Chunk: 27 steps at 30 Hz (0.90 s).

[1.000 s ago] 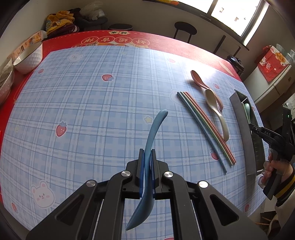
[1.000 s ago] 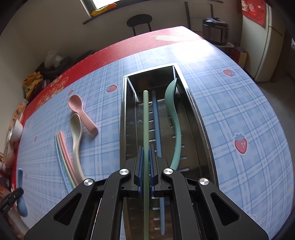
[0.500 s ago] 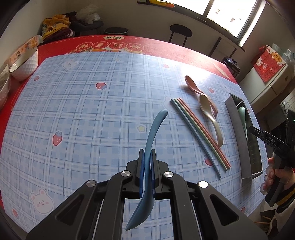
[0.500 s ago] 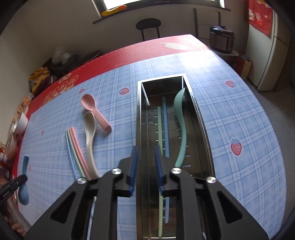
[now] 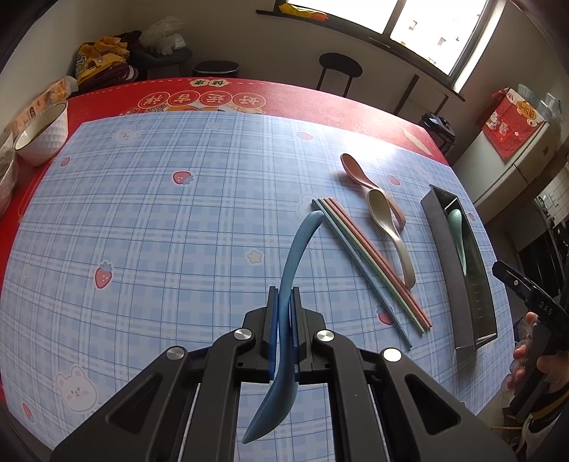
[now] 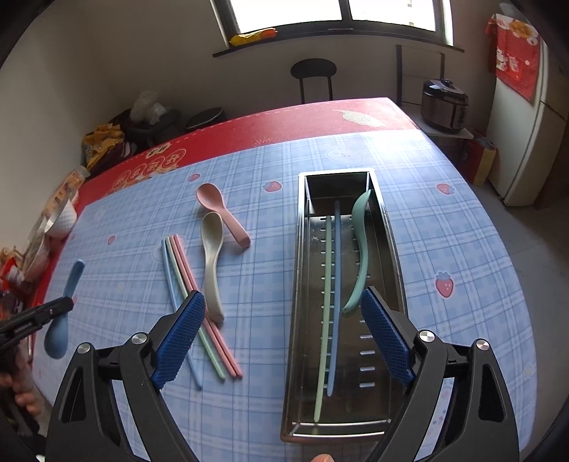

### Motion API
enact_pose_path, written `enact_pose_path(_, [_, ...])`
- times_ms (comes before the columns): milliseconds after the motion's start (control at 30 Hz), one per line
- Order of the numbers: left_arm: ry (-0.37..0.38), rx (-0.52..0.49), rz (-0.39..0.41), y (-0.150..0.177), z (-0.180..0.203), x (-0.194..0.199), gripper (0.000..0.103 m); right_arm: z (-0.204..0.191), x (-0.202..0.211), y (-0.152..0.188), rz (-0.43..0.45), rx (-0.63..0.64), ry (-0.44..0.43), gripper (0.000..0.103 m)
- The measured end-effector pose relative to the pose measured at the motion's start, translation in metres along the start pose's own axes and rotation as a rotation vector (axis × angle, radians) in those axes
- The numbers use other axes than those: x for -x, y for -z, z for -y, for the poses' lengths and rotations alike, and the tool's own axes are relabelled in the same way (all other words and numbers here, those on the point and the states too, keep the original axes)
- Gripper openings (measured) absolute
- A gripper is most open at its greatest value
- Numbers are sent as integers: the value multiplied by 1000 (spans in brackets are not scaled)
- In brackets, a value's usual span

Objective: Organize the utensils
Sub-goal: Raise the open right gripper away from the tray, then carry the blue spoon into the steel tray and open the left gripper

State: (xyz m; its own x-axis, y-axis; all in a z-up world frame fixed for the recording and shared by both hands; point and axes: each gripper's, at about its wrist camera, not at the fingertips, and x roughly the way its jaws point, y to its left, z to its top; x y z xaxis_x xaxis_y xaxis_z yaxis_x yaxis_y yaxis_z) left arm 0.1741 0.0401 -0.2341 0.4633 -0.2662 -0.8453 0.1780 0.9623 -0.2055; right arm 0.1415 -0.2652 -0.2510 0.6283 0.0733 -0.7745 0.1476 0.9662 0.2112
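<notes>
Now | right fingers [image 6: 282, 332] have just been spread wide, nothing between them, above the metal tray [image 6: 389, 234] | green chopstick [image 6: 324, 312] is laid inside by the blue chopstick [image 6: 336, 284] | left fingers [image 5: 283, 316] are clamped on the blue spoon [image 5: 284, 316] | spoon should be carried flat to the tray, then let go low | surface [image 5: 160, 231] is kept tidy

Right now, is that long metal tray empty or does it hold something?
Not empty: the metal tray holds a green spoon, a green chopstick and a blue chopstick.

Daylight from a window [image 6: 341, 14] falls past a black stool [image 6: 313, 76] and a white fridge [image 6: 526, 142] against pale walls.
</notes>
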Motion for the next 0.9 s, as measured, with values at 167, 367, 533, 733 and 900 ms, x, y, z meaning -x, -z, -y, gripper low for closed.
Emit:
enact_pose_path(167, [-4,-17,-14,1,10,-5,6,10,9,3,10,-36,-29,87])
enact_pose_path(367, [5,-35,-32,-1,25,-6,6,18,16,3,15,-39,-23,87])
enact_pose_path(533, [53,-36,-79,-8,51,-15,6,28,16,2,1,-35,-6,87])
enact_pose_path(733, [129,-60,-121,-19,103,-34,6,42,14,2,-11,-47,-13,87])
enact_pose_path(900, [207,-57,-154,-32,149,-56,6,49,12,2,-27,-41,-5,87])
